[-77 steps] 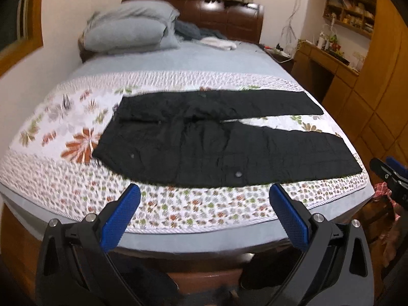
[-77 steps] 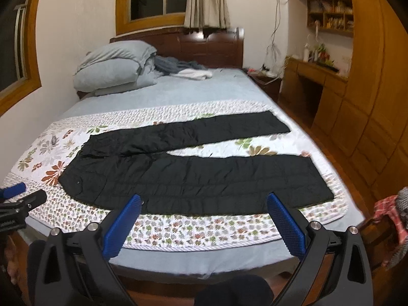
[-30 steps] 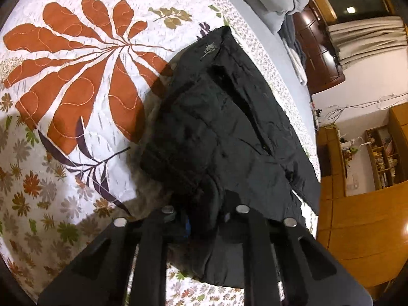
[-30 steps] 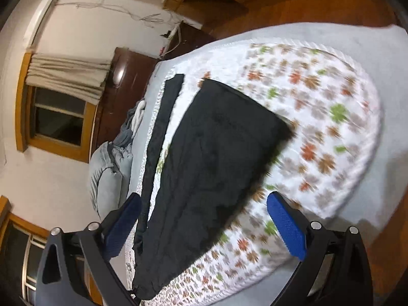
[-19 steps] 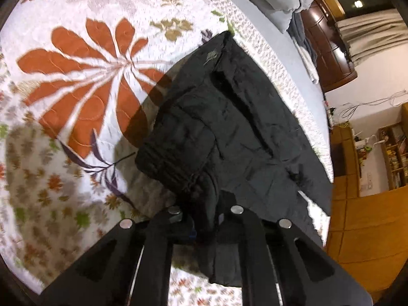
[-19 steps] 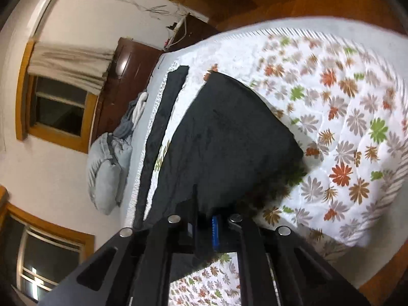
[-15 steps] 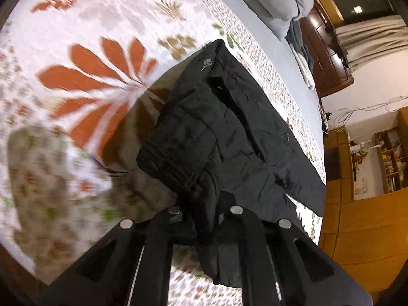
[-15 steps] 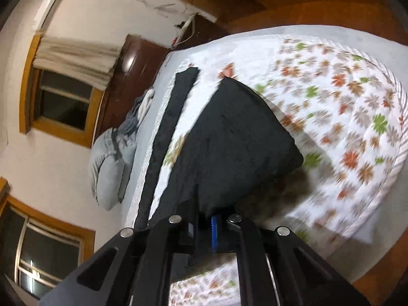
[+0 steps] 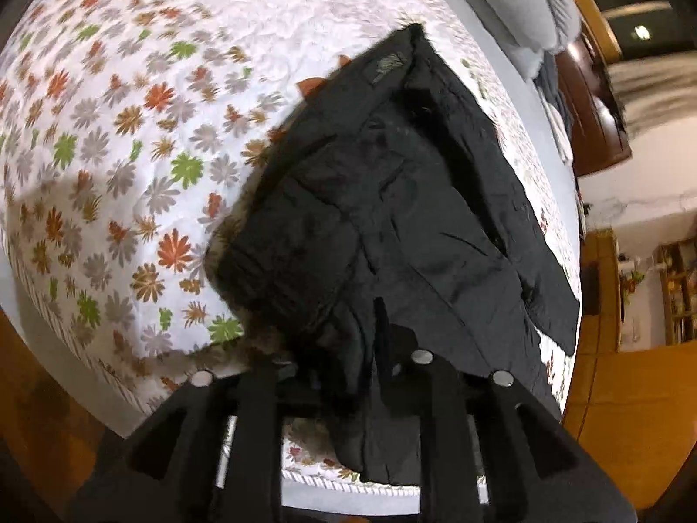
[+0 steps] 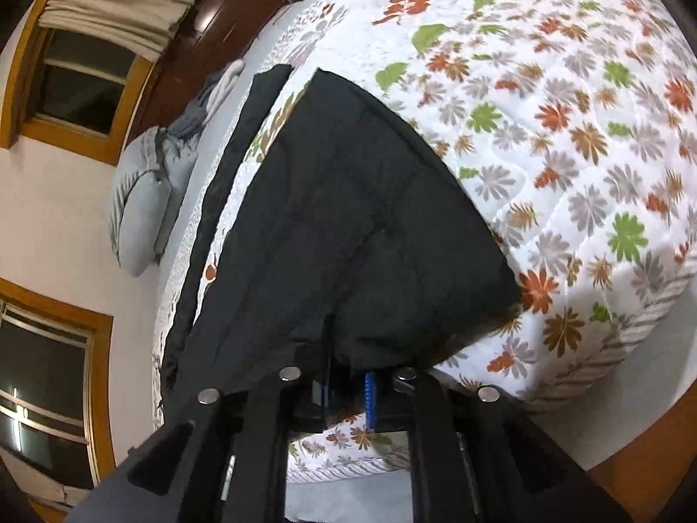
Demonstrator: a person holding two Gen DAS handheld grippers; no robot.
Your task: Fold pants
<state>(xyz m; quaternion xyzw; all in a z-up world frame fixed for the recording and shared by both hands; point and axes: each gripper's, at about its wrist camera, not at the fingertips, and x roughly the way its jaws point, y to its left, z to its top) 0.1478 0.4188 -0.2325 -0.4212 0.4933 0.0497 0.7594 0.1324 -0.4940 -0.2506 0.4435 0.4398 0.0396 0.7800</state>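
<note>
1 pair of black pants lies on the floral quilt of the bed, filling the centre of both wrist views. In the left wrist view the waist end is bunched and lifted off the quilt, running down into the left gripper at lower centre. In the right wrist view 1 leg's cuff end rises off the quilt and runs into the right gripper at lower centre; the 2nd leg lies flat as a narrow strip to its left.

Left gripper: jaws opening, fabric pinched between them; the pads are buried in cloth and cannot be seen. Right gripper: jaws opening, cloth between them; 1 ribbed blue pad shows beside the fabric.

Surroundings: the lifted cloth casts a shadow on the quilt just beneath it. Grey pillows sit at middle left of the right view; their count is not clear. A dark wooden headboard and a curtained window occupy the upper left, and a 2nd window is at lower left. In the left view wooden cabinets stand at the right edge and shelving with small, illegible items above them.

Hidden: the black gripper bodies block the near quilt edge in both views. The left view is motion-blurred at the top.
</note>
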